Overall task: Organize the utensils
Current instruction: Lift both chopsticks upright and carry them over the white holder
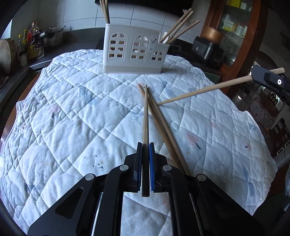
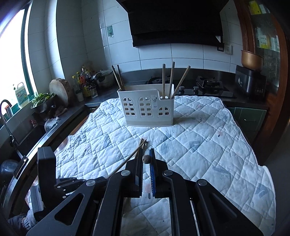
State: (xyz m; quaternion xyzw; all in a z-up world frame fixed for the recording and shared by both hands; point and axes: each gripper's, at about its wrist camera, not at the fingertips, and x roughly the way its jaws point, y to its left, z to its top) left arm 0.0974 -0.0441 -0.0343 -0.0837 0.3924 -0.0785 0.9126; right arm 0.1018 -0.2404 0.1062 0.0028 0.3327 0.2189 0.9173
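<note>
My left gripper (image 1: pixel 145 150) is shut on a wooden chopstick (image 1: pixel 145 112) that points straight ahead over the cloth. Two more chopsticks (image 1: pixel 163 130) lie crossed just right of it. A white utensil holder (image 1: pixel 135 50) with arched cut-outs stands at the far side, with chopsticks upright in its left (image 1: pixel 105 10) and right (image 1: pixel 179 25) compartments. At the right edge, my right gripper (image 1: pixel 261 75) is shut on another chopstick (image 1: pixel 204 89), held above the cloth and slanting down to the left. In the right wrist view that chopstick (image 2: pixel 146 158) shows end-on between the shut right gripper (image 2: pixel 146 151), with the holder (image 2: pixel 146 109) straight ahead.
A quilted white cloth (image 1: pixel 72 109) covers the table. Behind it a dark counter carries bottles (image 1: pixel 30 41), a black cooker (image 1: pixel 208 50) and a gas hob (image 2: pixel 208 85). A sink with a tap (image 2: pixel 5 112) lies to the left, and a wooden cabinet (image 2: pixel 253 27) stands at the right.
</note>
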